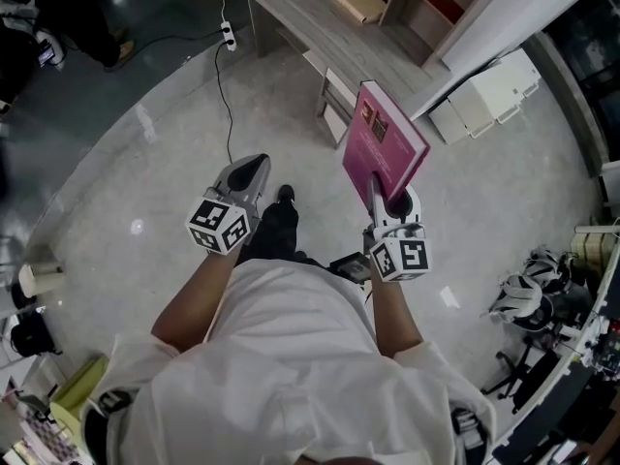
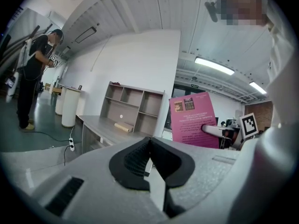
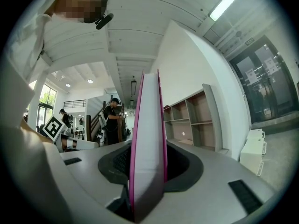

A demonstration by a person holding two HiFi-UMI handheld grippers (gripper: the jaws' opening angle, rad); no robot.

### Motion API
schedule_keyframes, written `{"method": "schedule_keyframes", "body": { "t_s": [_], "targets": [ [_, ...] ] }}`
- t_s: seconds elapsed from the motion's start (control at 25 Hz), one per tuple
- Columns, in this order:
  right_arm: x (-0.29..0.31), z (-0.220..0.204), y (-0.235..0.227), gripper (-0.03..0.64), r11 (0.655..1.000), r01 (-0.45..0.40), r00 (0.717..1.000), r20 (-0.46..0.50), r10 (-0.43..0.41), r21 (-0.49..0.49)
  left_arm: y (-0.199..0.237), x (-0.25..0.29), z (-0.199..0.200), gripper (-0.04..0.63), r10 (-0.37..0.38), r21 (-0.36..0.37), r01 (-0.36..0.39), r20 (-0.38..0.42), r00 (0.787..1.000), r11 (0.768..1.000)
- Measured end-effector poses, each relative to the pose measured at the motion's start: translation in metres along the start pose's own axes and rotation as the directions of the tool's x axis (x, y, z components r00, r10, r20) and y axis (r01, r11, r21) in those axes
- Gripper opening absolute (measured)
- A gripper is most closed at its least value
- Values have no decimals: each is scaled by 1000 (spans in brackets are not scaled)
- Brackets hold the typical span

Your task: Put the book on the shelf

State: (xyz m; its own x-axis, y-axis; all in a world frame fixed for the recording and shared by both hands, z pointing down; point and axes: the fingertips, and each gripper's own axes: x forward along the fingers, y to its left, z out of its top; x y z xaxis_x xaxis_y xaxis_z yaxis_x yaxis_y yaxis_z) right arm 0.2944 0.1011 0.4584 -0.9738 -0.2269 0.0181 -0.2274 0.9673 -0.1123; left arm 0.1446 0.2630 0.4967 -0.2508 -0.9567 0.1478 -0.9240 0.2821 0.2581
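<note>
Right gripper (image 1: 392,203) is clamped on the bottom edge of the pink book (image 1: 381,141), jaws held partway apart by its thickness. The book stands up out of the jaws, in the air above the floor, near the desk (image 1: 291,13) carrying the shelf (image 1: 431,13). My left gripper (image 1: 254,170) is alongside, jaws pressed together, gripping nothing.

Open lab-like hall: strip lights (image 2: 212,65), cubby shelf (image 2: 133,107), polished floor (image 1: 145,163)

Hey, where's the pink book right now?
The pink book stands upright in the right gripper, right of centre in the head view, over the floor short of the desk and shelf.
</note>
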Motion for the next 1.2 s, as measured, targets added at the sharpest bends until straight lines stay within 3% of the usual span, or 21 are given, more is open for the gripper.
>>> {"method": "schedule_keyframes", "body": {
  "t_s": [0.36, 0.96, 1.2],
  "targets": [
    [89, 0, -47, 146, 1000, 18, 999, -44, -17, 8, 57, 86, 15, 9, -14, -44, 13, -16, 1000, 999],
    [271, 22, -121, 146, 994, 106, 991, -88, -105, 4, 164, 254, 68, 9, -151, -87, 145, -59, 987, 986],
    [280, 30, -116, 146, 991, 132, 989, -58, -133, -18, 173, 259, 73, 9, -196, -80, 192, -37, 980, 978]
  ]
}}
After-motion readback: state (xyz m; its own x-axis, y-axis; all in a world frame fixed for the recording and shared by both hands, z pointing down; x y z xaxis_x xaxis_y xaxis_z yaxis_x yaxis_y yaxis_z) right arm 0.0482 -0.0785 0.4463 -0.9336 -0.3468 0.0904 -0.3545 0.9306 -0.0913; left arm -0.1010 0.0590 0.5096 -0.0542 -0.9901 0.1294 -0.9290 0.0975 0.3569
